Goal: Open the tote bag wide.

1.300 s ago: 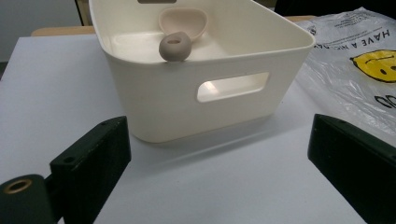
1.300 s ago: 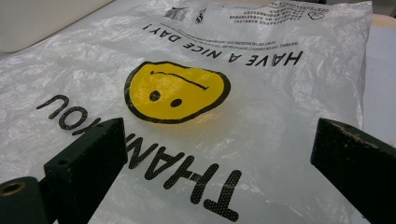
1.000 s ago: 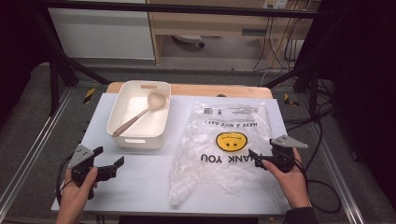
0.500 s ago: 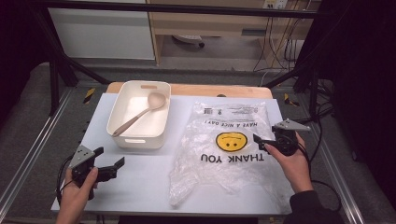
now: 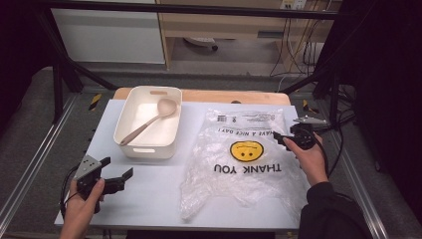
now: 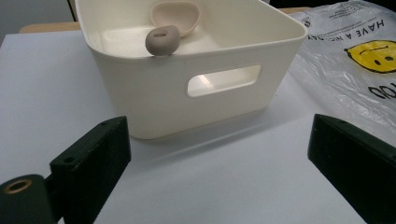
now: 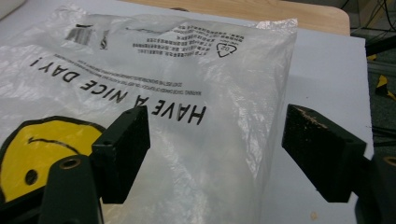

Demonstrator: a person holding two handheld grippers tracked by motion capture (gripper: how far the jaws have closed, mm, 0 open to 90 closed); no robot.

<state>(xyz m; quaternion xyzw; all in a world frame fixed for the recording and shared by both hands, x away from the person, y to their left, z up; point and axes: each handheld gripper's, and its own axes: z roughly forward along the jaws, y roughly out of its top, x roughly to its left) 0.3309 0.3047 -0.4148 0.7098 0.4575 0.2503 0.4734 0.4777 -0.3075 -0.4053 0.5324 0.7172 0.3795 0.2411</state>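
A clear plastic bag (image 5: pixel 244 159) with a yellow smiley and "THANK YOU" print lies flat on the white table (image 5: pixel 149 199). To its left stands a white bin (image 5: pixel 147 148) with a beige spoon (image 5: pixel 149 122) lying in it. My right gripper (image 5: pixel 280 139) hovers at the bag's right edge, open; its jaws have just been closing. In the right gripper view the bag (image 7: pixel 187 93) edge runs beneath the gap between the right gripper (image 7: pixel 215 154) jaws, untouched. My left gripper (image 5: pixel 117 168) rests open near the front left. The left gripper (image 6: pixel 215 158) faces the bin (image 6: pixel 154 93) and the spoon (image 6: pixel 162 39).
A wooden board (image 5: pixel 234 95) borders the table's far side. Metal frame rails (image 5: pixel 30 164) run along both sides. Cables (image 5: pixel 338 149) trail off the right edge by my right hand. Bare table lies between the bin and my left gripper.
My right hand has moved away from the person along the bag's right edge, and its jaws stand narrower than before. The left gripper, bin and spoon have stayed put.
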